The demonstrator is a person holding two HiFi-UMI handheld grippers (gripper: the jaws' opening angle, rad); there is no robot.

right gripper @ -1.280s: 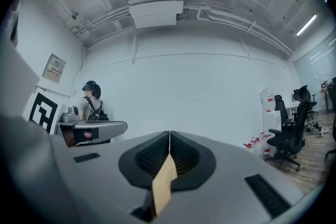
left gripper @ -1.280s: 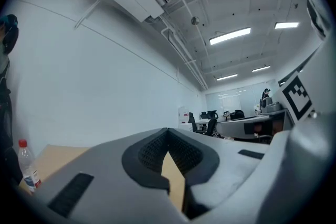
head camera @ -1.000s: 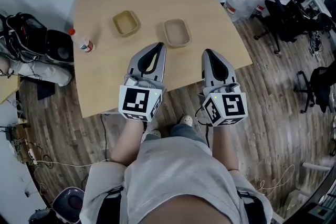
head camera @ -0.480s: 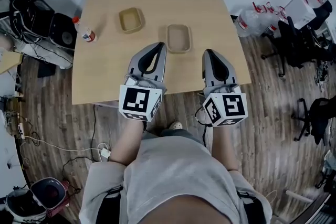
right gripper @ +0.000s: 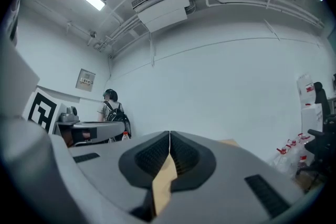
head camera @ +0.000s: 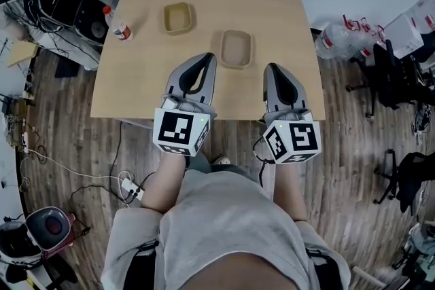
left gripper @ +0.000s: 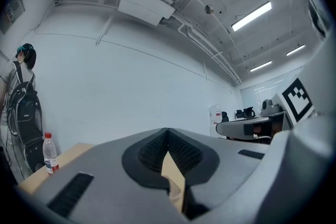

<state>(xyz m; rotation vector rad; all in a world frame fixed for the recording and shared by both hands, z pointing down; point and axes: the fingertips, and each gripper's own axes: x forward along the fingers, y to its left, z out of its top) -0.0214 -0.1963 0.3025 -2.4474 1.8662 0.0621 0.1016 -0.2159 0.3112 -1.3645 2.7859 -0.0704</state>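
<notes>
In the head view both grippers hang side by side over the near edge of a light wooden table [head camera: 149, 51]. My left gripper [head camera: 206, 59] is shut with nothing in it, its tips just short of a tan tray [head camera: 236, 49]. The right gripper [head camera: 273, 69] is also shut and empty, to the right of that tray. A second tan tray [head camera: 178, 17] lies farther back on the left. In the left gripper view my left gripper [left gripper: 167, 131] shows its jaws pressed together; the right gripper [right gripper: 169, 135] looks the same in the right gripper view.
A plastic water bottle [head camera: 120, 29] with a red cap stands at the table's left edge, seen too as the bottle [left gripper: 50, 153]. Bags and cables [head camera: 61, 0] lie on the floor at left, office chairs [head camera: 401, 71] at right. A person with a backpack [right gripper: 111, 113] stands by the wall.
The head view has swung, so the table now sits more square and centred. The gripper views have panned: a person now shows at left. Both grippers stay shut.
</notes>
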